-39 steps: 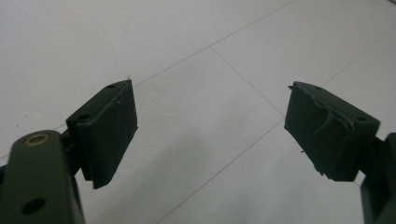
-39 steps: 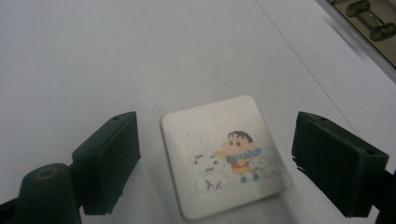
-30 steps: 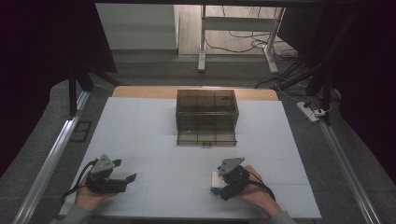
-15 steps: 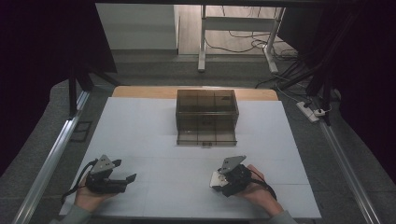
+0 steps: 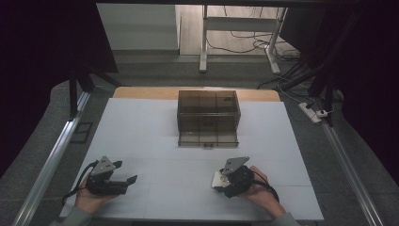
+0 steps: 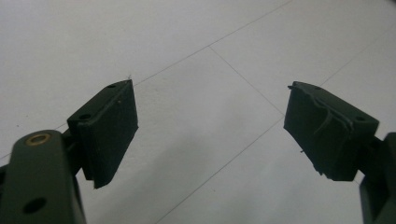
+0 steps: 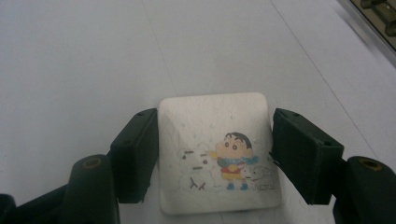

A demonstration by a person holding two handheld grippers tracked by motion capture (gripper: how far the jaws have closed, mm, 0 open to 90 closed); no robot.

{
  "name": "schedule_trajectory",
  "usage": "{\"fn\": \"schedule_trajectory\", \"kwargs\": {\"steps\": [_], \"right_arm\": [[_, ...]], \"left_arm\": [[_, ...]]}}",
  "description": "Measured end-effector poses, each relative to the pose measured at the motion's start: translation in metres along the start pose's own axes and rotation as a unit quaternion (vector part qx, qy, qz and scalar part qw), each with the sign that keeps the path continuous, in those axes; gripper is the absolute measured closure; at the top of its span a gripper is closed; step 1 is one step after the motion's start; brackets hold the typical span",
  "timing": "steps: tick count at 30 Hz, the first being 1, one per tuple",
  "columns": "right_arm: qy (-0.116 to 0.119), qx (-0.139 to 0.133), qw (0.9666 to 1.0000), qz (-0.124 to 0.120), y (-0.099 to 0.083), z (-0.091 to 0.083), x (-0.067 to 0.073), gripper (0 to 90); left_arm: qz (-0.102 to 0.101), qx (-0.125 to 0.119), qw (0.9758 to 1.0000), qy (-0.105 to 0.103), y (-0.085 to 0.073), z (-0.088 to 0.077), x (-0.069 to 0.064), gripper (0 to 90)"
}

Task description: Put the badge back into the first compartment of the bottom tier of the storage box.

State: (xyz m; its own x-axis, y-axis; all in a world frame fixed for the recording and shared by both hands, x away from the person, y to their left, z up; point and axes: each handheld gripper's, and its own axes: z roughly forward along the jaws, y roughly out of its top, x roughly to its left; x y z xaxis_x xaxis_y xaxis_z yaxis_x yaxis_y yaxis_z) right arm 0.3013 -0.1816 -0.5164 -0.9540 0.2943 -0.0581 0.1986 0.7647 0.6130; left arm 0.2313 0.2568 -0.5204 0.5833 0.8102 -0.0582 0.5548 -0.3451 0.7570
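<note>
Both fingers [image 7: 135, 154] of the right gripper [image 7: 215, 156] squeeze a little white square tile [image 7: 217, 149], one on each side. These jaws have just been closing, and now the tile sits tight between them. It lies flat on the white table [image 5: 155, 117], near the front edge on the right side. It has a cartoon child and a small white dog drawn on it. In the right gripper view the drawing stands the right way up, with the child's head toward the far edge of the tile. All four sides look about the same, so it has no long way. From above, the tile [image 5: 217, 179] peeks out to the left of the right gripper [image 5: 225, 181], and a hand [image 5: 256, 188] holds that gripper from behind.

Farther back, in the middle of the table, stands a brown see-through box [image 5: 208, 113]. Its flat drawer [image 5: 208, 137] is pulled out toward the person. Thin walls split the box and the drawer into small spaces, and I cannot tell what is in them.

Off to the left, well apart from the tile, the left gripper [image 5: 123, 172] rests in the other hand [image 5: 89, 200]. Its fingers [image 6: 109, 130] stand wide apart with just table between them. Bare table lies between the tile and the box.
</note>
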Motion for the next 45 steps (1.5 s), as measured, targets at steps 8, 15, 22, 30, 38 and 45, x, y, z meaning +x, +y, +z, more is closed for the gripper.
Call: {"fn": "schedule_trajectory", "kwargs": {"steps": [8,15,22,30,38,45], "right_arm": [[-0.003,-0.021,0.9997,0.01,0.0,-0.005,-0.002,33.3],[-0.005,-0.046,0.9987,0.021,0.002,-0.011,-0.003,33.3],[-0.007,-0.069,0.9971,0.03,0.003,-0.016,-0.003,33.3],[-0.015,-0.084,0.9958,0.034,0.004,-0.019,-0.004,33.3],[-0.019,-0.092,0.9948,0.04,0.003,-0.02,-0.005,33.3],[-0.021,-0.094,0.9946,0.039,0.004,-0.021,-0.004,33.3]], "left_arm": [[0.001,0.001,1.0,-0.001,0.0,0.0,0.0,17.2],[0.002,0.002,1.0,-0.002,0.0,0.001,-0.001,17.5],[0.004,0.004,1.0,-0.002,0.0,0.002,-0.001,17.8],[0.004,0.004,1.0,-0.003,0.0,0.002,-0.001,18.1],[0.005,0.005,1.0,-0.004,-0.001,0.003,-0.002,18.1],[0.005,0.007,1.0,-0.003,-0.001,0.003,-0.002,18.4]]}}
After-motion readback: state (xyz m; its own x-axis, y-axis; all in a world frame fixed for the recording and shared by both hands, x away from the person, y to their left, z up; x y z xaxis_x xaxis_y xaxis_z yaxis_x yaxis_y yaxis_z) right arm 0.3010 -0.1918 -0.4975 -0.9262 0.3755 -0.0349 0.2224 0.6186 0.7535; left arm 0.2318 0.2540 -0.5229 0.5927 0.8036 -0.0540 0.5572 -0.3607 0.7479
